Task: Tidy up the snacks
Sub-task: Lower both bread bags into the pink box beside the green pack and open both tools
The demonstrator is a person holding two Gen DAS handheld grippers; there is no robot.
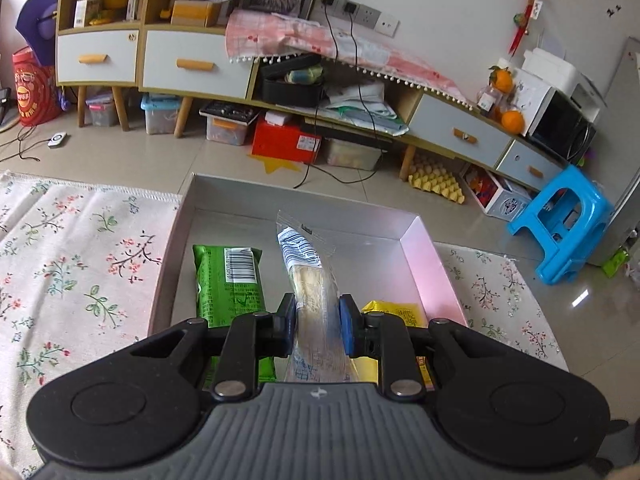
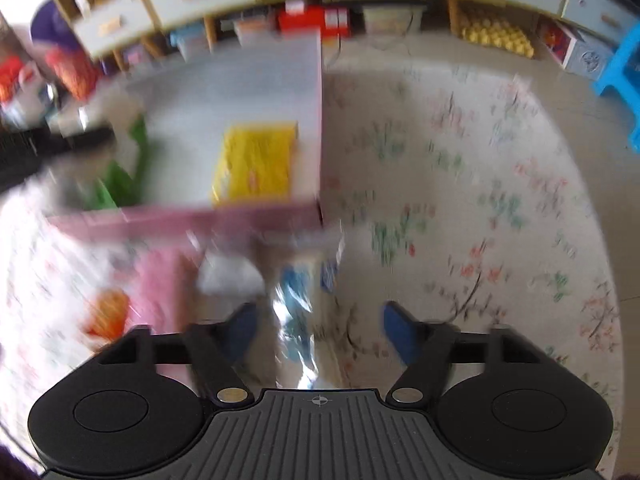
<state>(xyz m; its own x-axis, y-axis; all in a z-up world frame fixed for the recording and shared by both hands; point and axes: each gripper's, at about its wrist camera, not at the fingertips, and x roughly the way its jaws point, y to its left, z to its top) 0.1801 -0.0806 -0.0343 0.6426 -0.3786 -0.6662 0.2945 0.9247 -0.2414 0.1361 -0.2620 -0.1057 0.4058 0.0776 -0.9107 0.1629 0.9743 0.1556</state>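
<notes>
Left gripper (image 1: 316, 326) clamping tight on a clear snack packet (image 1: 310, 280), blue pads (image 1: 347, 330) pressing both sides, packet sticking out forward above the open box (image 1: 428, 264). Box sitting on a flowered cloth (image 1: 80, 264), pink on its outer walls, grey inside. Lying flat on the box floor: a green snack bar (image 1: 230, 280) to the left of the held packet, a yellow packet (image 1: 396, 312) to the right, near the right wall. Beyond the box, tiled floor, a low cabinet (image 1: 192, 66) with drawers, a blue stool (image 1: 560, 224).

Right gripper (image 2: 318, 332) hovering over the cloth just in front of the box's near wall, picture badly blurred. Jaws standing partly apart, a shiny blue-and-silver packet (image 2: 298, 312) lying between them, pads (image 2: 396, 330) not pressing on it. Left of that packet, a pink packet (image 2: 160, 280) and something orange (image 2: 108, 314), too smeared for telling apart. Yellow packet showing again inside the box, green one at its left.
</notes>
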